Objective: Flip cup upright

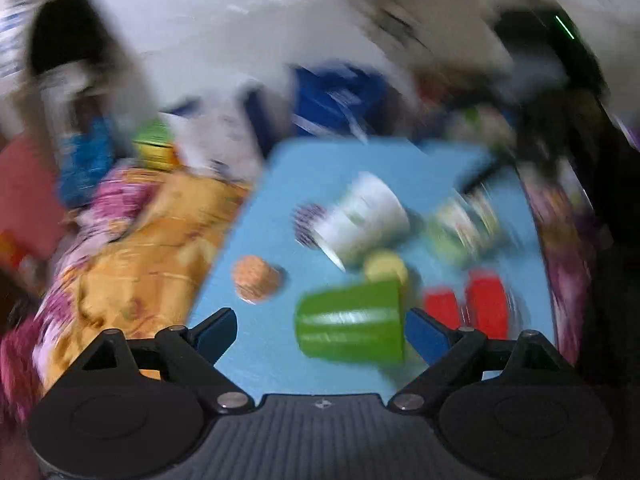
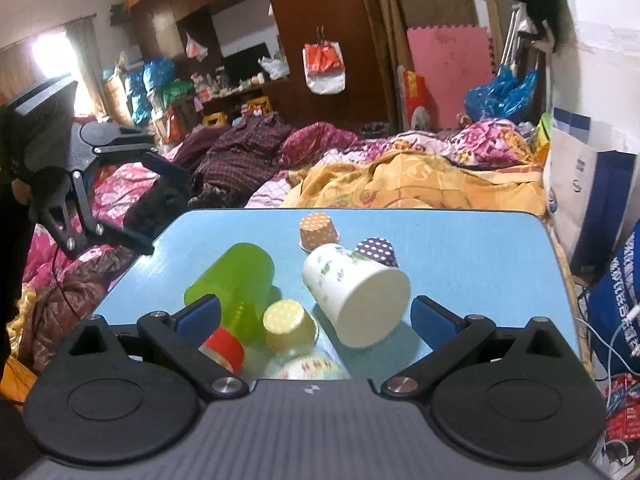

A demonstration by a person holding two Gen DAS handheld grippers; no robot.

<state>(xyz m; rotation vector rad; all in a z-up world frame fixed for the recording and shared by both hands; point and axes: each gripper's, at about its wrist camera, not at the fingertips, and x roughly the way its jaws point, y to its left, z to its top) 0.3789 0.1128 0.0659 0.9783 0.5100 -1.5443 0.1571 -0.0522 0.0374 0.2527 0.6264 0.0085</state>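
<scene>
Approach seems to be the step in hand: our left gripper [image 1: 320, 330] has its jaws spread wide and holding nothing, low in the blurred left wrist view, with the green cup [image 1: 350, 322] lying on its side on the blue surface [image 1: 280, 184] between them. Our right gripper [image 2: 316, 320] is likewise released, the white paper cup [image 2: 358, 294] tipped over at centre frame. Next we likely close on the green cup and rotate it upright.
</scene>
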